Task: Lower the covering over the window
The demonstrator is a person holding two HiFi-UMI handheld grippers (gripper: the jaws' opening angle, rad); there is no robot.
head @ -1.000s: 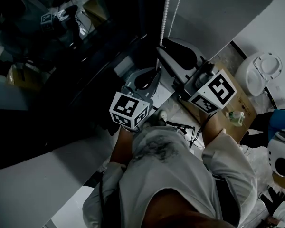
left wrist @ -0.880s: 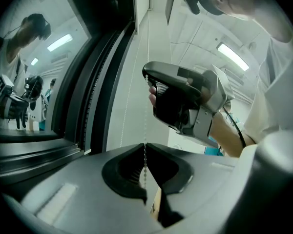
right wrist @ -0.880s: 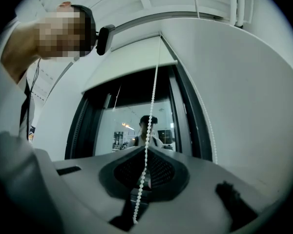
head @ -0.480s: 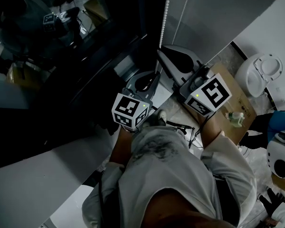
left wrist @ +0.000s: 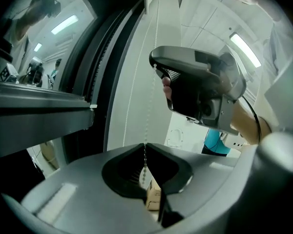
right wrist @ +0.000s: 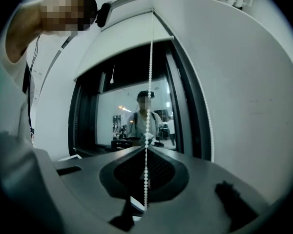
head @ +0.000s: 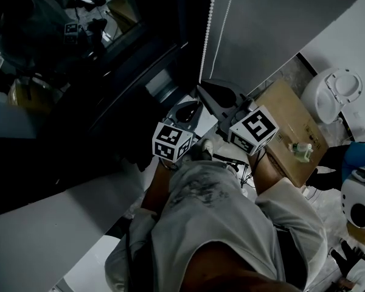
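Left gripper [left wrist: 145, 146] and right gripper [right wrist: 147, 148] both pinched shut on bead chain [right wrist: 151, 72]; chain runs straight up to 12 o'clock.

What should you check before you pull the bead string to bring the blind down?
1. Left gripper pinches the bead chain: ok.
2. Right gripper pinches the bead chain: ok.
3. Chain runs straight up from both sets of jaws, with no tangle: ok.
4. Blind fully covers the window: not ok, it covers only the top.
5. Both grippers are on the same strand: cannot tell.
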